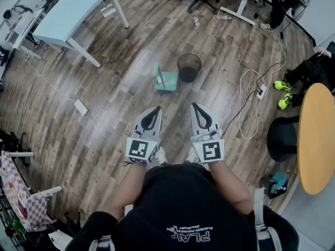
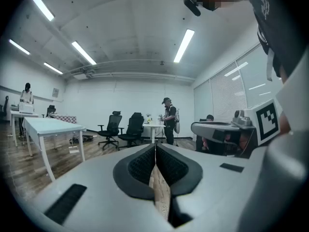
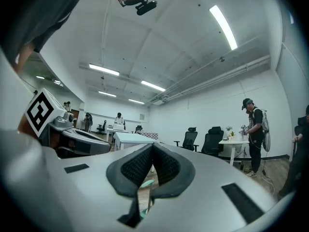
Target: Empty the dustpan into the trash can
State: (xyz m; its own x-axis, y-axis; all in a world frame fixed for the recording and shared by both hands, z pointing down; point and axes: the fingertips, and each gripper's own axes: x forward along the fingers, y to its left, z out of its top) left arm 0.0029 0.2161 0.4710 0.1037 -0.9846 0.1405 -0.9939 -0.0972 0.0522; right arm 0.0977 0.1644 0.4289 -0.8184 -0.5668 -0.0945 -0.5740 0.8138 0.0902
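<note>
Dustpan (image 1: 166, 80) beside trash can (image 1: 189, 67) | we judge it light, stiff; take its handle (image 1: 158, 71) | left hand-held gripper (image 1: 156, 109), right hand-held gripper (image 1: 194, 105): jaws together, empty

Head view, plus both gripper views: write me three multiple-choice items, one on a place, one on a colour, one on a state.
1. Where is the dustpan?
A. Inside the trash can
B. On the floor, beside the trash can
C. In a gripper

2. What colour is the trash can?
A. White
B. Yellow
C. Black

3. How are the left gripper and the right gripper?
A. Both shut, empty
B. Both wide open
C. Left shut on the dustpan

Key: 1 B, the dustpan stands on the wood floor next to the can. 2 C, the can is dark all round. 3 A, each gripper view shows its pads meeting at the tip with nothing between them.
</note>
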